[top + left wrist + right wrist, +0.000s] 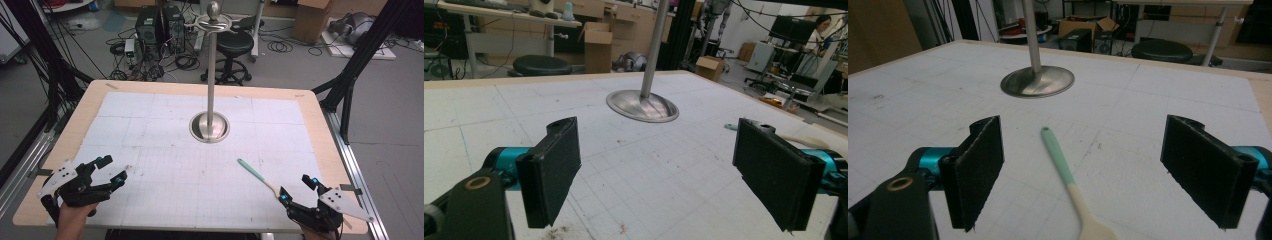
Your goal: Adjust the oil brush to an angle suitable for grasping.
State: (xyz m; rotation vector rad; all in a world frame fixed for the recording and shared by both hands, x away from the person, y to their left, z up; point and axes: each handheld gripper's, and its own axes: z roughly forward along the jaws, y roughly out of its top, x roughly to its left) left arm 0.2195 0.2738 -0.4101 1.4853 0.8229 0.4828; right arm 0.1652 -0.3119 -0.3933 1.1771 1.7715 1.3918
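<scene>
Lying between the open right tongs (1083, 175), spoon (1068, 185).

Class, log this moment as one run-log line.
left gripper: open, idle | right gripper: open, around spoon | stand: mid-table

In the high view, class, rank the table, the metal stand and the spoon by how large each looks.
1. Table, largest.
2. Stand, tall pole on a round base.
3. Spoon, smallest, by the right gripper.
</scene>
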